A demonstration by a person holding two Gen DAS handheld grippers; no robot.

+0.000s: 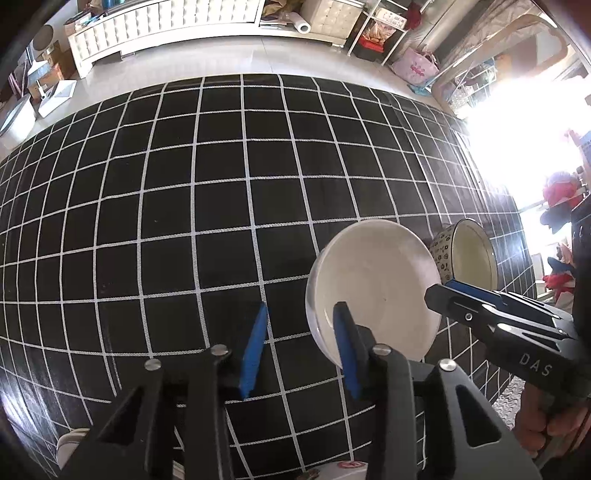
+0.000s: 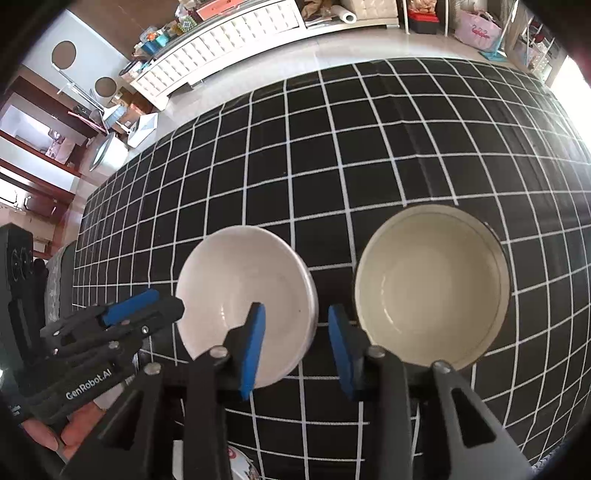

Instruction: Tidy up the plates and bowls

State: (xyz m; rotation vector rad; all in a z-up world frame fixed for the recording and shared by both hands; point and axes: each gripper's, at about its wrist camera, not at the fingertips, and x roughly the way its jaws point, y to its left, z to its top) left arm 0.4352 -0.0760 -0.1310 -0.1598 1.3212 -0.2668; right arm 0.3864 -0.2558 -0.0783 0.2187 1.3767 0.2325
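A white bowl (image 1: 373, 288) (image 2: 243, 295) sits on the black grid tablecloth (image 1: 184, 221). Right of it stands a cream bowl (image 2: 432, 288) with a patterned outside (image 1: 469, 254). My left gripper (image 1: 301, 306) straddles the white bowl's left rim, one blue pad inside and one outside, with gaps on both sides of the rim. My right gripper (image 2: 296, 308) straddles the same bowl's right rim in the same way, between the two bowls. Each gripper also shows in the other's view: the right gripper (image 1: 439, 290) and the left gripper (image 2: 168, 301), both at the bowl's edge.
A plate with a red mark (image 2: 240, 461) lies at the near table edge below the grippers. A person's hand (image 2: 55, 435) holds the left gripper. The cloth runs far ahead and to the left; beyond its far edge is floor and a white cabinet (image 1: 147, 26).
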